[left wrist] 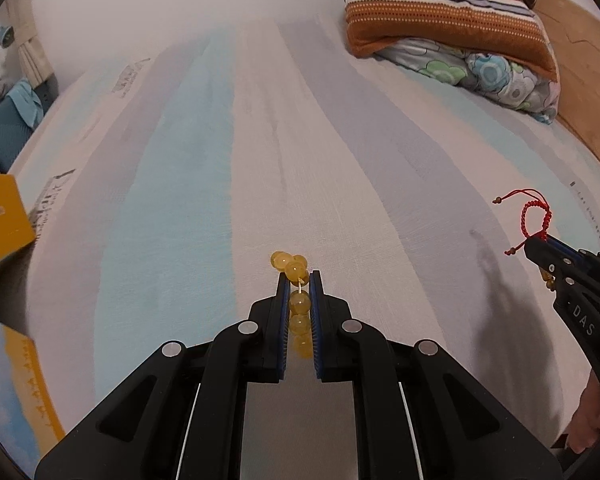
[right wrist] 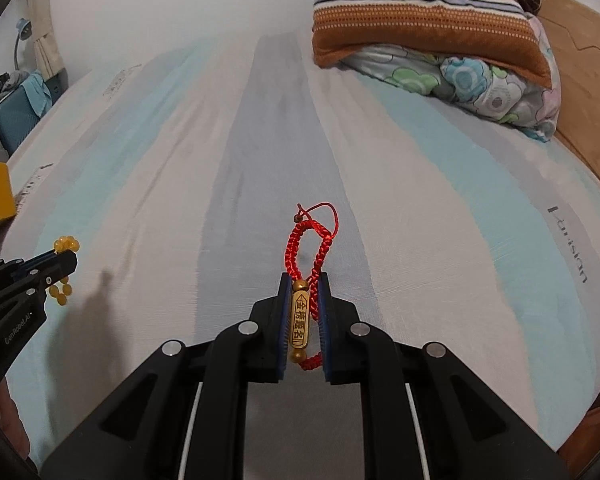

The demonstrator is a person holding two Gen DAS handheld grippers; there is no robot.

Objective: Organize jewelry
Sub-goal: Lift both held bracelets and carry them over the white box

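My left gripper (left wrist: 299,280) is shut on a yellow bead bracelet (left wrist: 300,302), whose beads bunch past the tips and run back between the blue pads, above the striped bedsheet (left wrist: 188,184). The right wrist view shows that same gripper (right wrist: 70,258) at the left edge, beads (right wrist: 60,292) dangling under it. My right gripper (right wrist: 304,282) is shut on a red braided cord bracelet (right wrist: 314,240) with a gold engraved bar charm (right wrist: 300,322) lying between the pads. In the left wrist view, the right gripper (left wrist: 534,242) holds the red loop (left wrist: 534,216) at the right.
Folded blankets (left wrist: 440,20) are stacked at the far right of the bed, beside a wooden headboard (left wrist: 580,80). A yellow box (left wrist: 0,220) stands at the left edge. A blue case (left wrist: 4,136) sits off the bed at far left. A hand (left wrist: 592,420) grips the right tool.
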